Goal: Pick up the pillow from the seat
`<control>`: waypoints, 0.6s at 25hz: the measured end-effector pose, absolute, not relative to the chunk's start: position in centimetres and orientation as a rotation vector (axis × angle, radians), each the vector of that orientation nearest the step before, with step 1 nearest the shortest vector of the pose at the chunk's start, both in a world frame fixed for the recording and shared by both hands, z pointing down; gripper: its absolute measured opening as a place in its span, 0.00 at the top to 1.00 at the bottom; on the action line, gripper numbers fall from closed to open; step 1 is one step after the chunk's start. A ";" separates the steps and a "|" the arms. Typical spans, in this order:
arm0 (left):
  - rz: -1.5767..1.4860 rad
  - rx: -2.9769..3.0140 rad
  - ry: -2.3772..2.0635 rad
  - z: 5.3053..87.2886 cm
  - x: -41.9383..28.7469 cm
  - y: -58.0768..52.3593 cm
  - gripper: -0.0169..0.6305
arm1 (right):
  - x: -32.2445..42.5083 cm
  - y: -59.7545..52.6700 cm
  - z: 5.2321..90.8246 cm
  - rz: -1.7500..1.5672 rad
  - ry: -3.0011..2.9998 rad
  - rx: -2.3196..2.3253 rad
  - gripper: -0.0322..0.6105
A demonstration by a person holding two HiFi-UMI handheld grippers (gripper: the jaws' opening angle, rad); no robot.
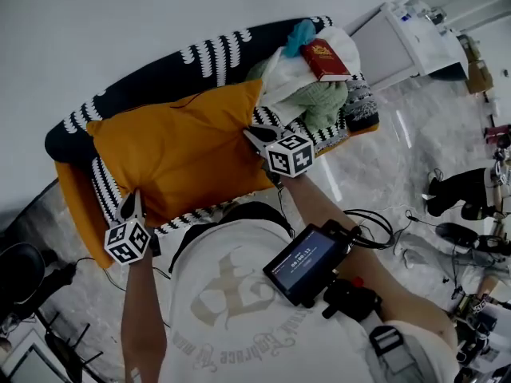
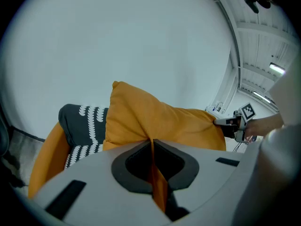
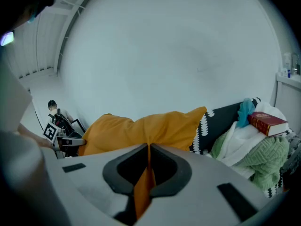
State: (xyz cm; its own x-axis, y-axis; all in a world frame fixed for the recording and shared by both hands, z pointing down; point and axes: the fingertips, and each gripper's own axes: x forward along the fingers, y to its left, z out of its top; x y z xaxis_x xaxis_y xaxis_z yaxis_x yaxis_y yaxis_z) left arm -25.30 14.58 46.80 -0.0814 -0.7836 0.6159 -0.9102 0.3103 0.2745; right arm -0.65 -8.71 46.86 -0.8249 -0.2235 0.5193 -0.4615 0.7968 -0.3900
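Both claws are gripping the pillow (image 1: 180, 154) right now, one at each end. The left claw (image 2: 153, 147) is pinching tight on a fold of orange fabric at the pillow's near-left corner. Its jaws are pressing together with only the cloth running between them. Over on the right, the right claw (image 3: 148, 150) is doing the same, clamping narrow on a pleat of fabric at the pillow's right edge.

The pillow is stretching between the two claws, spreading wide over the seat (image 1: 160, 70). In the left gripper view its far-left corner is poking up above the seat's black back with the white pattern. Whether its underside is touching the cushion, I cannot tell.

At the right end of the seat a heap is sitting just beside the pillow. A white cloth (image 1: 283, 74) and a green knit (image 1: 323, 102) are bunching together there. A red book (image 1: 326, 61) is lying on top, and a teal scrap (image 1: 302, 34) is peeking out at the far side.

Near the camera, the person's forearms are reaching out to the claws. A small screen (image 1: 307, 263) is glowing at the chest of the white shirt. The pale glossy floor (image 1: 383, 158) is showing off to the right.
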 end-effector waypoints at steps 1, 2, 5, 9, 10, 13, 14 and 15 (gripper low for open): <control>0.223 1.506 -1.907 46.5 -25.3 14.5 0.95 | -0.7 -8.9 46.5 0.698 -2.545 0.504 0.90; 0.210 1.509 -1.923 46.2 -25.4 14.5 0.95 | -0.9 -9.0 46.2 0.683 -2.560 0.495 0.91; 0.172 1.518 -1.978 44.6 -26.9 15.7 0.95 | -2.8 -8.3 44.3 0.631 -2.613 0.472 0.90; 0.148 1.525 -2.035 40.7 -28.0 19.7 0.95 | -4.5 -5.0 39.3 0.605 -2.699 0.467 0.91; 0.140 1.530 -2.049 39.9 -28.0 20.2 0.95 | -4.7 -4.7 38.1 0.589 -2.722 0.472 0.91; 0.115 1.549 -2.100 37.8 -28.4 21.0 0.95 | -5.5 -4.2 35.0 0.501 -2.783 0.470 0.91; 0.108 1.554 -2.116 37.1 -28.5 21.4 0.95 | -5.8 -3.9 34.1 0.478 -2.802 0.463 0.91; 0.101 1.559 -2.131 36.4 -28.6 21.7 0.95 | -5.9 -3.5 33.2 0.462 -2.819 0.456 0.91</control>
State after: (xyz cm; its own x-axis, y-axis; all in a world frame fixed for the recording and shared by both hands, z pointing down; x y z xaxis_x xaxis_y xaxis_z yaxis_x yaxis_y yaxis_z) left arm -28.61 21.70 36.44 -0.2238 -0.8754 0.4285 -0.9120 0.3432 0.2247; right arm -5.89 -3.51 33.22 -0.9203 -0.2632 0.2894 -0.3418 0.9009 -0.2674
